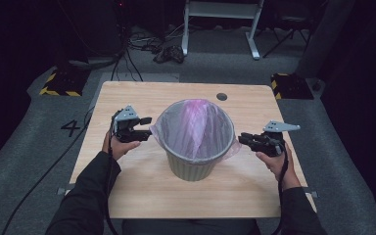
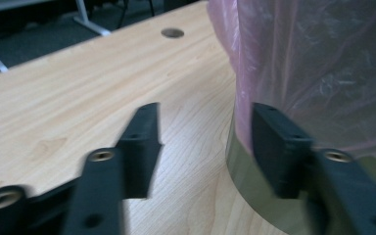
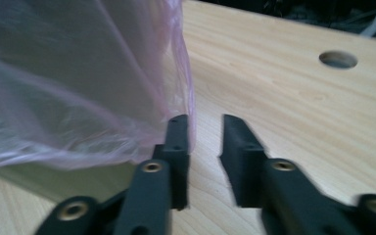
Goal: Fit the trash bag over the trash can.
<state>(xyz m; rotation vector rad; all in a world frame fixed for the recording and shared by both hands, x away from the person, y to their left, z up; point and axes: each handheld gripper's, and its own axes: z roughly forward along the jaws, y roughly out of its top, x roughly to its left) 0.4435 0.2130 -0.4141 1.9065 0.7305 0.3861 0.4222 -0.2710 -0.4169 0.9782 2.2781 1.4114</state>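
Pink liner [image 1: 196, 122] drapes over the rim of a grey bin [image 1: 192, 169] standing mid-table, between the two grippers. Left gripper [image 1: 146, 128] has its jaws parted and empty just beside the bin; right gripper [image 1: 241, 139] likewise, gap narrower, one jaw at the liner's edge. Wooden table [image 1: 142, 191] has a cable hole [image 1: 222, 96]; beyond it, cables [image 1: 166, 51] lie on grey carpet in a dark room.

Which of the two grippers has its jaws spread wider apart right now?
The left gripper: a broad strip of table shows between its jaws, while the right gripper shows a narrow gap.
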